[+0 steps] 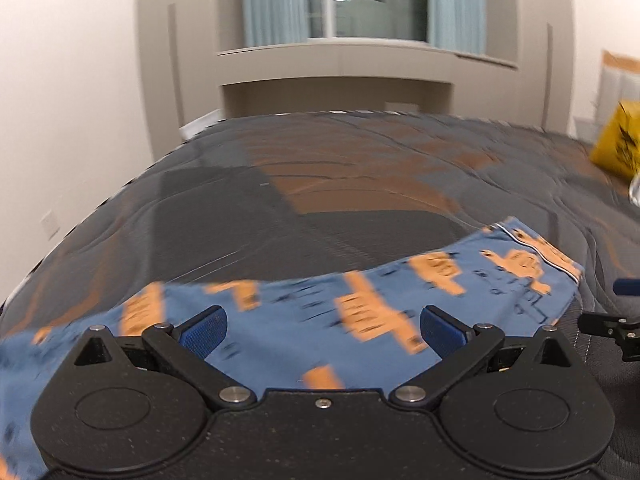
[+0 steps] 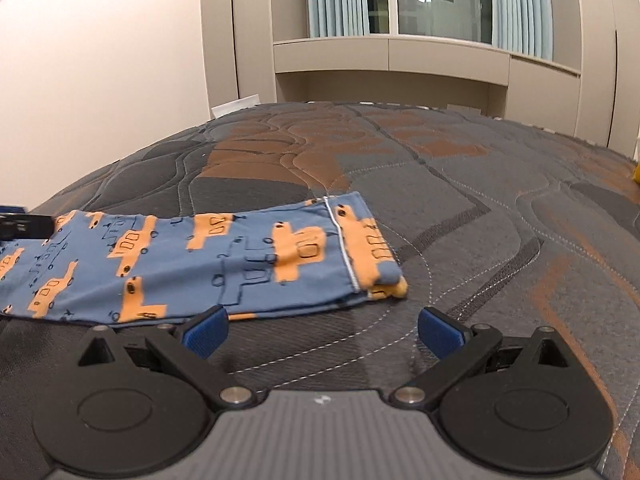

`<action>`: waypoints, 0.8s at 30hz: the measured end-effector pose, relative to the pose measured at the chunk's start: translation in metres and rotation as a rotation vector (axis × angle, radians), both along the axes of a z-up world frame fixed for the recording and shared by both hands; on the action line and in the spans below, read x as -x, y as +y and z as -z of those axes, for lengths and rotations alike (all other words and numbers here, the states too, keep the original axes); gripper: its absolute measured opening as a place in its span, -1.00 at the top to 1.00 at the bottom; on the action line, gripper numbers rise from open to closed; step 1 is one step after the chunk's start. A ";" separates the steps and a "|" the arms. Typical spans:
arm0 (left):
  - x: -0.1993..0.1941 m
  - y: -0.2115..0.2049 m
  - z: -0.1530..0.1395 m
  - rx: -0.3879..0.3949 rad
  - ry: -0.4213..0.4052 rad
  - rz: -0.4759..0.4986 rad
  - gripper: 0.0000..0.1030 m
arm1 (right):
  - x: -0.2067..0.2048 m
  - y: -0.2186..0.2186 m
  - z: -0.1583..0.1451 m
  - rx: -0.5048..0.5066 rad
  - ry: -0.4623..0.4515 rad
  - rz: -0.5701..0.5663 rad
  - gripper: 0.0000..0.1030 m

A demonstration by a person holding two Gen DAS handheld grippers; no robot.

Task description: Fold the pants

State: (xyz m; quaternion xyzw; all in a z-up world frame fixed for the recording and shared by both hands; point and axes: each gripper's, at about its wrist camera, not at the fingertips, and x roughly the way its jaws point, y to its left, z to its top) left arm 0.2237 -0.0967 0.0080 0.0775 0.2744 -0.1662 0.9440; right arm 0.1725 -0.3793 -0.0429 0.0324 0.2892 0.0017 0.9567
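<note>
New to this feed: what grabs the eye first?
The blue pants with orange vehicle prints, lying flat in a long strip across the near part of the dark quilted bed. Both grippers hang over the near edge with jaws wide and empty: the left gripper above the cloth, the right gripper just off the pants' cuff end. A yellow bag sits at the bed's far right.

Blue pants [image 2: 192, 264] printed with orange vehicles lie flat on the quilted bed [image 2: 460, 184], folded into a long strip, white-piped cuff end to the right.
</note>
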 end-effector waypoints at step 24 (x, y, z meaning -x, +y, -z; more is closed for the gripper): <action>-0.125 -0.192 0.037 -0.253 0.119 0.271 -0.99 | -0.017 -0.049 0.016 -0.311 0.062 0.017 -0.27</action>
